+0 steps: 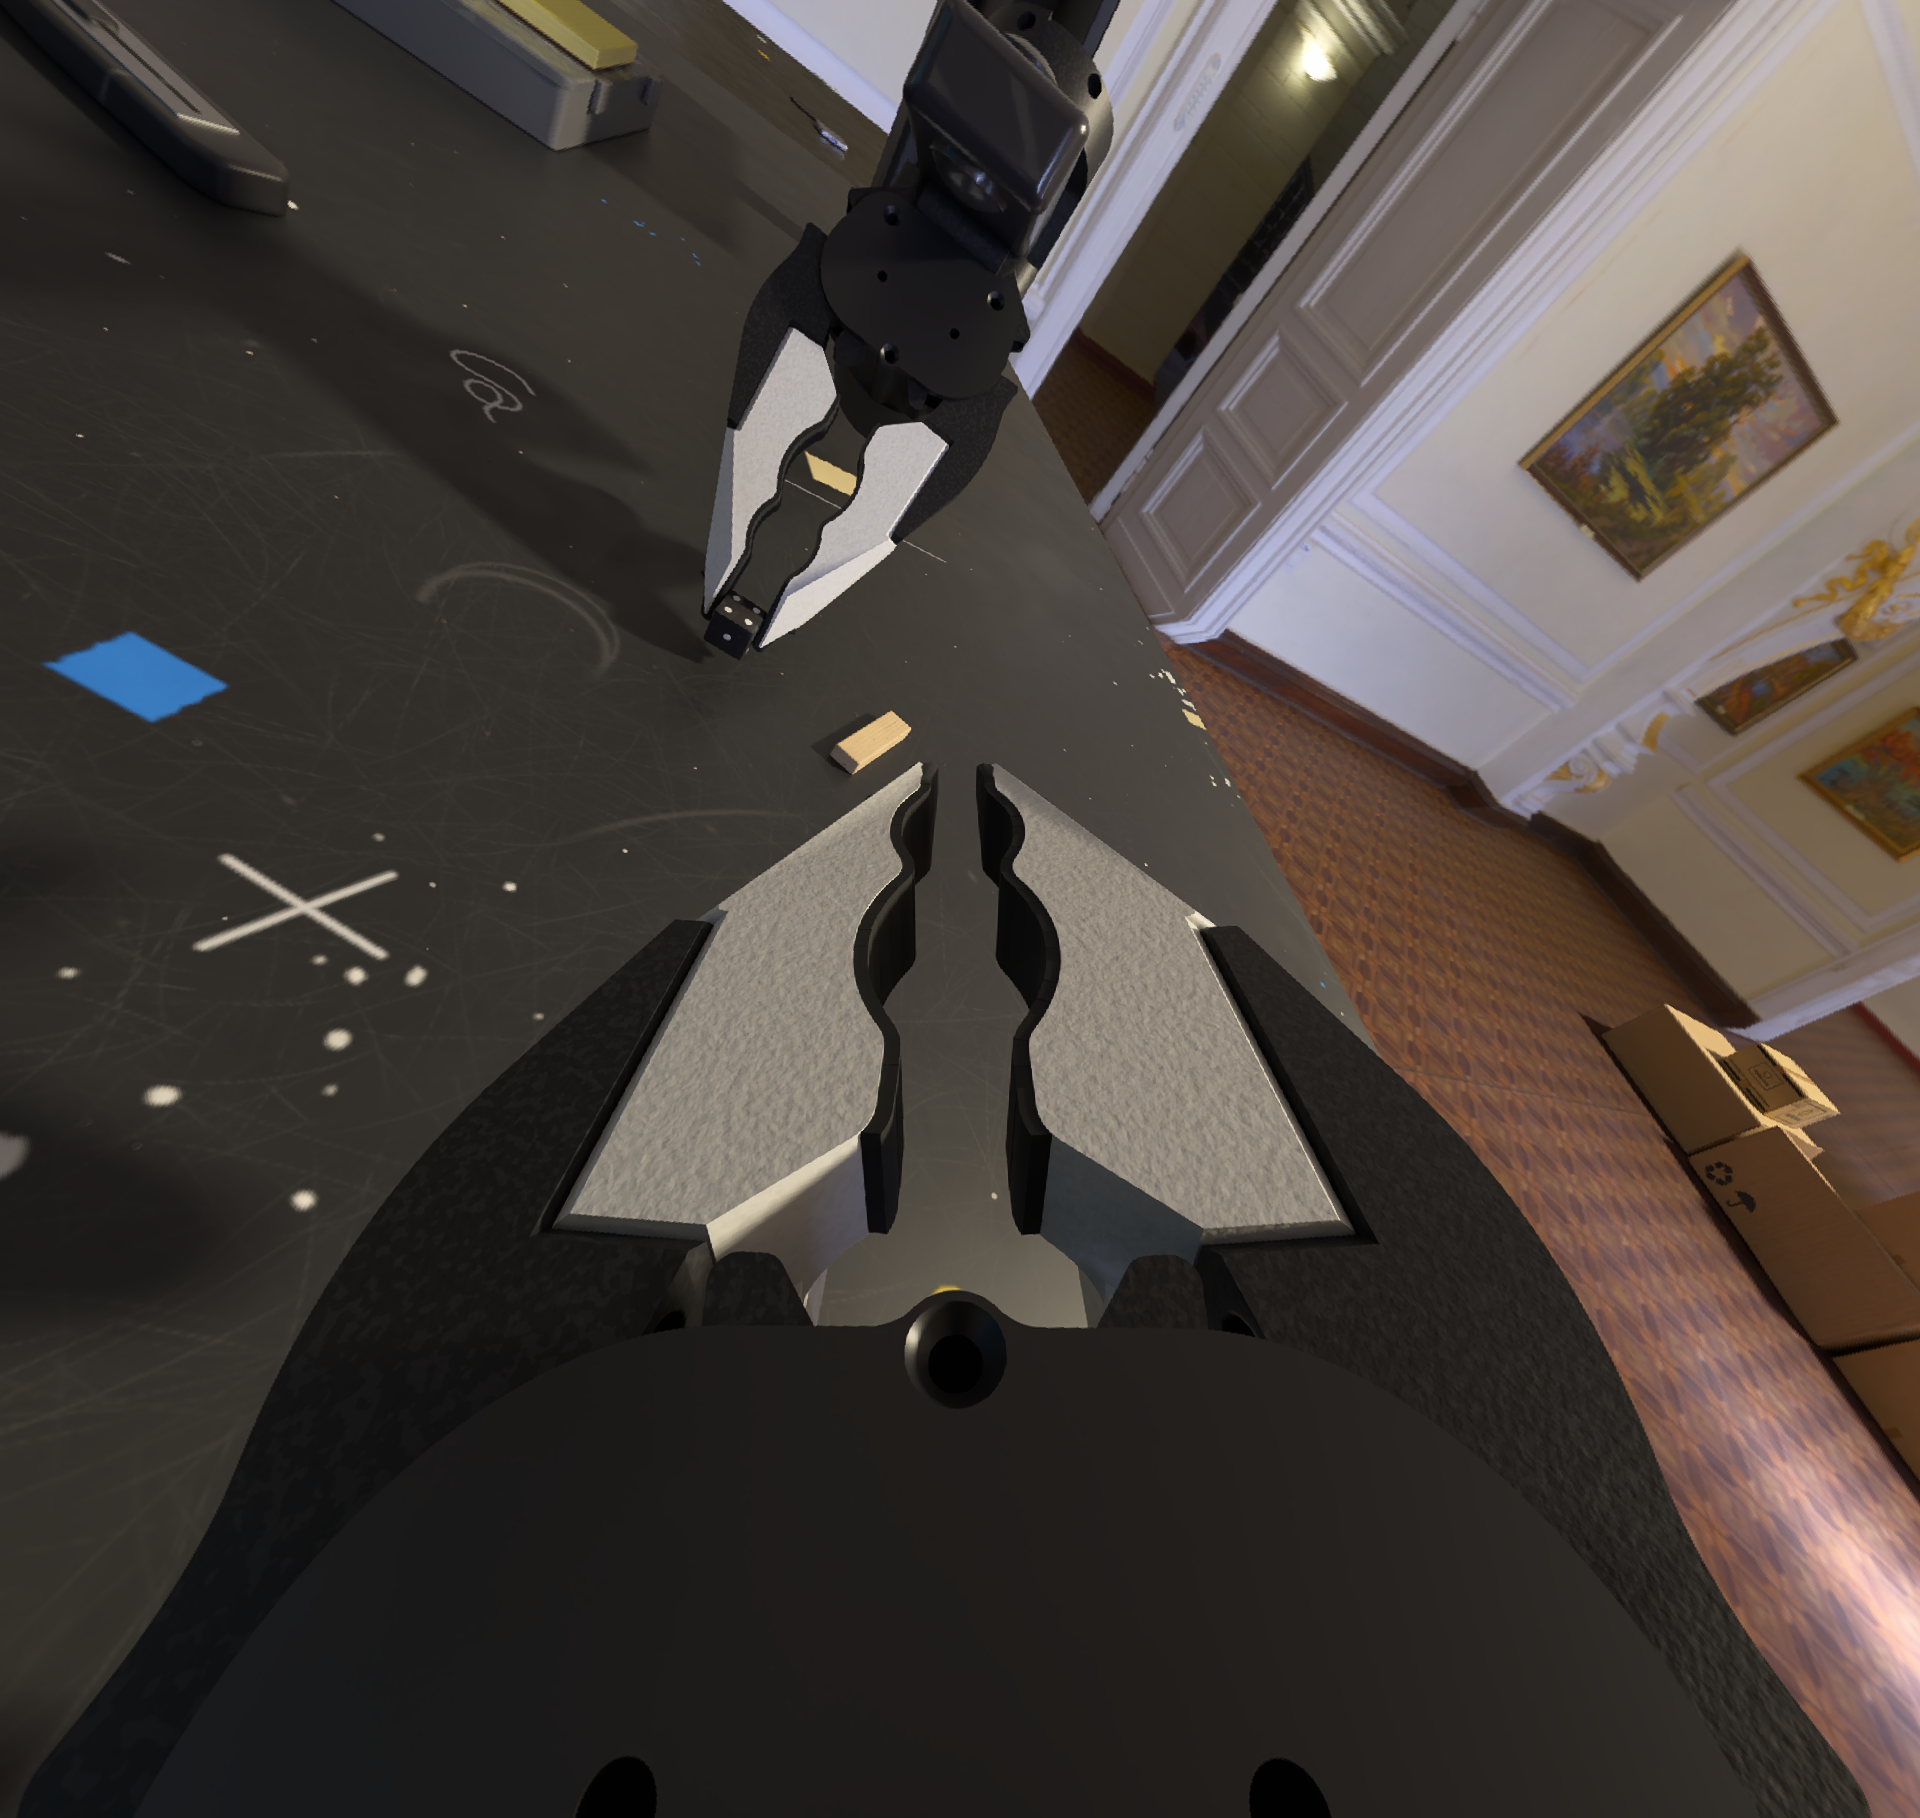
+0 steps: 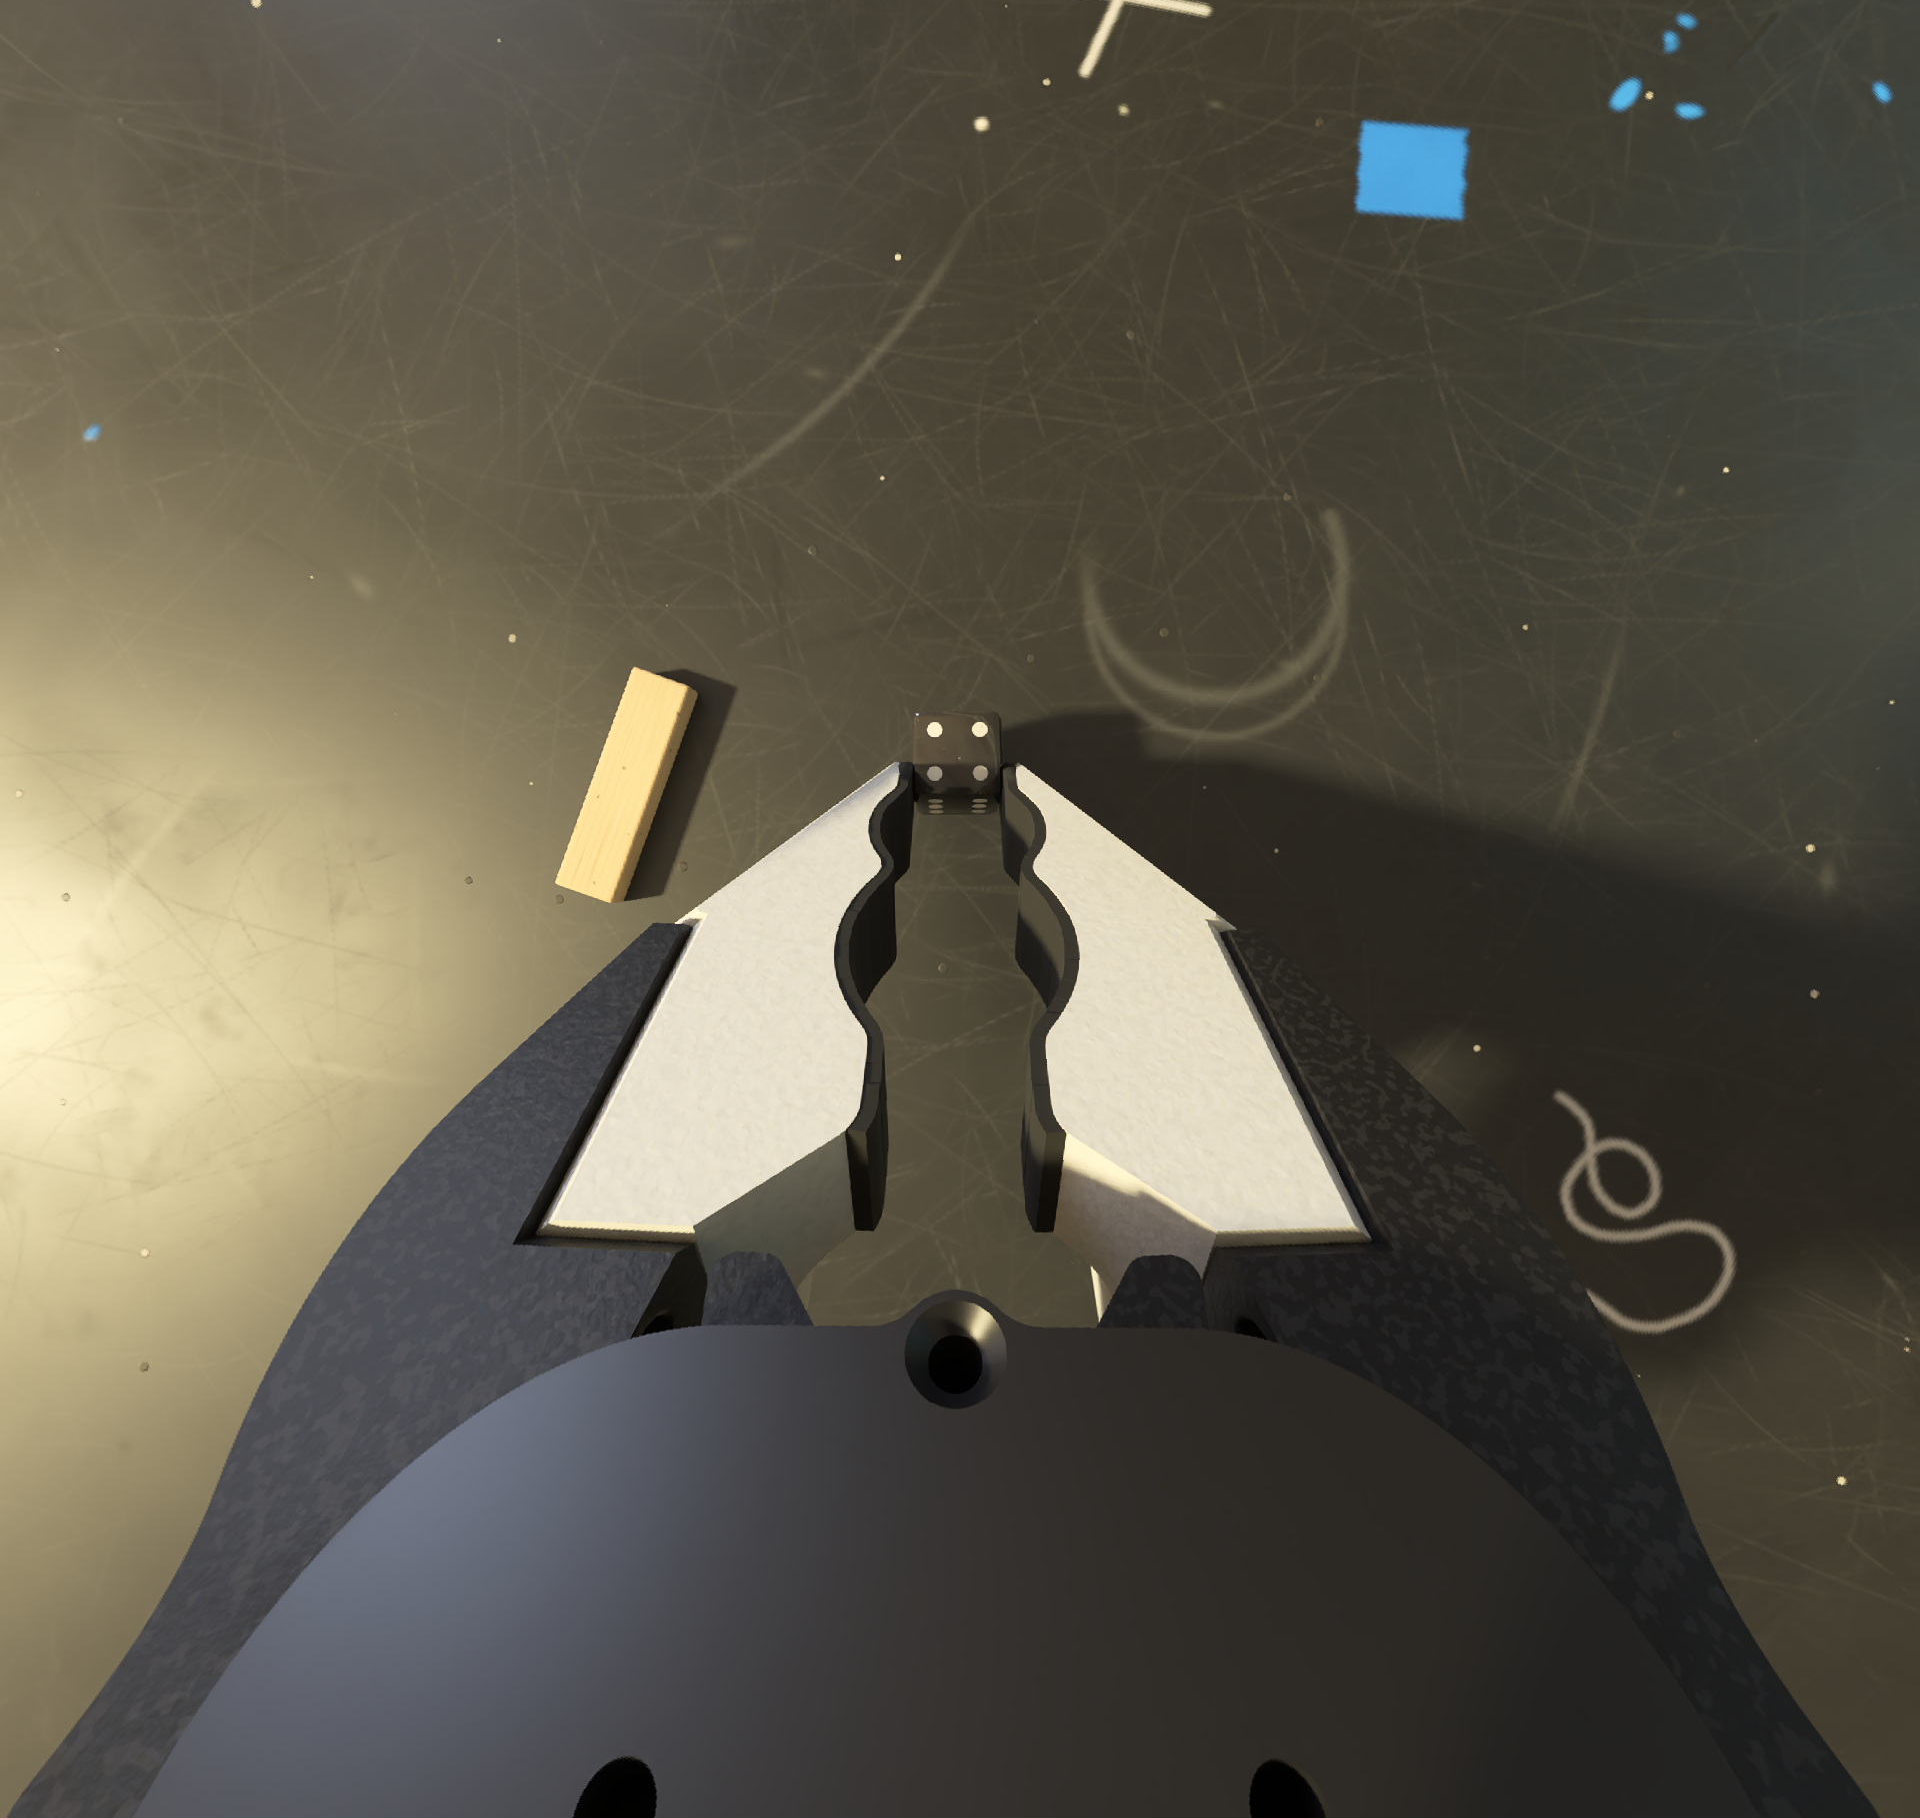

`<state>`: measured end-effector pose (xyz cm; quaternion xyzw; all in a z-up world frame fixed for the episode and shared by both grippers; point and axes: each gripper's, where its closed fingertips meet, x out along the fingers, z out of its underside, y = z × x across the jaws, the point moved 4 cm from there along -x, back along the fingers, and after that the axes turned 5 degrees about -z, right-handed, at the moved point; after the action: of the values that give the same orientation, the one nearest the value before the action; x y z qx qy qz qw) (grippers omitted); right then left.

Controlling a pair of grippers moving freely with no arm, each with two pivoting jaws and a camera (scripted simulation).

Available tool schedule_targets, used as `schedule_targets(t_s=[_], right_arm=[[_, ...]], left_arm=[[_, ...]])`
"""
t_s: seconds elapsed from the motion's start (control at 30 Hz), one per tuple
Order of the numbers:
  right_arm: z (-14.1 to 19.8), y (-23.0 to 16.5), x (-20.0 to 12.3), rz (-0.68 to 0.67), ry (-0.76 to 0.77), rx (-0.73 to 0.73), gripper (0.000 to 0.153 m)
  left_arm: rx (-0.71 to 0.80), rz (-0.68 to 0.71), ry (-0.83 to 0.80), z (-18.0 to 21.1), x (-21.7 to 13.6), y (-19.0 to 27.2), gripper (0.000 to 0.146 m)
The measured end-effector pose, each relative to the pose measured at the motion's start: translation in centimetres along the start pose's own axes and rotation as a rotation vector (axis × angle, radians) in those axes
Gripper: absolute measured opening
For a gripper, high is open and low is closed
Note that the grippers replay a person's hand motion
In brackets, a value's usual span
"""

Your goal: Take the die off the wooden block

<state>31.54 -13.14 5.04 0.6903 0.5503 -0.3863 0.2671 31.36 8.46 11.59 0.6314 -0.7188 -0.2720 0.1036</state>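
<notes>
A small black die [image 2: 956, 762] with white pips sits pinched between the fingertips of my right gripper [image 2: 957, 781], which is shut on it. In the left wrist view the die [image 1: 732, 623] is held at or just above the dark table [image 1: 416, 521], apart from the block. The wooden block [image 2: 627, 784] lies flat on the table, left of the die, with nothing on it. It also shows in the left wrist view [image 1: 871, 742], just beyond my left gripper [image 1: 956, 779]. My left gripper is empty, with only a narrow slit between its fingers.
A blue square of tape [image 1: 135, 675] and a white cross mark [image 1: 301, 908] are on the table. A grey case with a yellow bar [image 1: 447, 12] and a dark flat device [image 1: 135, 85] lie at the far side. The table edge [image 1: 1143, 625] runs along the right; cardboard boxes [image 1: 1766, 1176] stand on the floor.
</notes>
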Motion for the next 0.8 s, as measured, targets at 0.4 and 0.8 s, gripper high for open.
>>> schedule_targets(t_s=[0.4,0.8], right_arm=[[-0.02,0.05,0.00,0.006,-0.007,-0.005,0.016],[0.24,0.29,-0.26,0.017,-0.013,0.004,0.016]], left_arm=[[0.000,-0.001,-0.001,0.02,0.02,-0.01,0.007],[-0.001,0.001,0.000,0.01,0.00,0.00,0.007]])
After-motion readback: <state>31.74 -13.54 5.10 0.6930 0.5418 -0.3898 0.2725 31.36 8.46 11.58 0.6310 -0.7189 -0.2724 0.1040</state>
